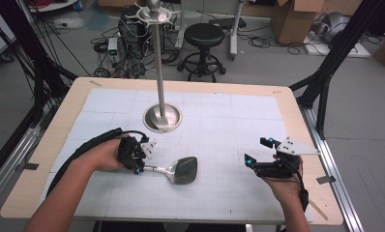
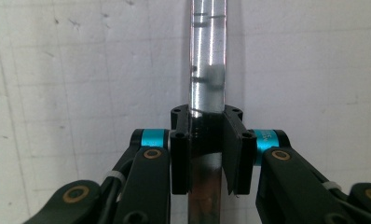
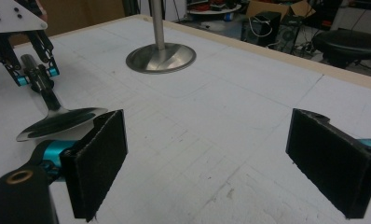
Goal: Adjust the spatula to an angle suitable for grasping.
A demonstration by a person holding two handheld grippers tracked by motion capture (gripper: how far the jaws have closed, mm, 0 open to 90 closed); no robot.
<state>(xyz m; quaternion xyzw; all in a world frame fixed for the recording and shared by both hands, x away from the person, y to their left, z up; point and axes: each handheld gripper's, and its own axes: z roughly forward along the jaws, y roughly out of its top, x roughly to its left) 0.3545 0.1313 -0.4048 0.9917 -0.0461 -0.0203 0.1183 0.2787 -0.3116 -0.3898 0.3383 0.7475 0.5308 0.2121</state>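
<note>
Desk (image 1: 297, 145): white gridded mat, kept bare for working room. Metal stand (image 1: 162, 116): upright near the far middle, hooks on top, presumably the hanging point. Spatula (image 1: 181, 170): blade toward mid-desk, handle toward the left. Left gripper (image 1: 143, 166): fingers (image 2: 180, 154) clamped tight on the handle, seemingly for lifting. Right gripper (image 1: 256, 162): fingers (image 3: 97, 158) spread wide, holding nothing, well apart from the spatula.

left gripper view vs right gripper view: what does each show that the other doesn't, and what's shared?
Left gripper view alone: the left gripper's own pads clamped on the spatula handle, seen close.
Right gripper view alone: the right gripper with jaws wide apart and nothing between them, the spatula blade, the stand base, a stool.
Shared: the spatula in the left gripper's grip and the white mat.
</note>
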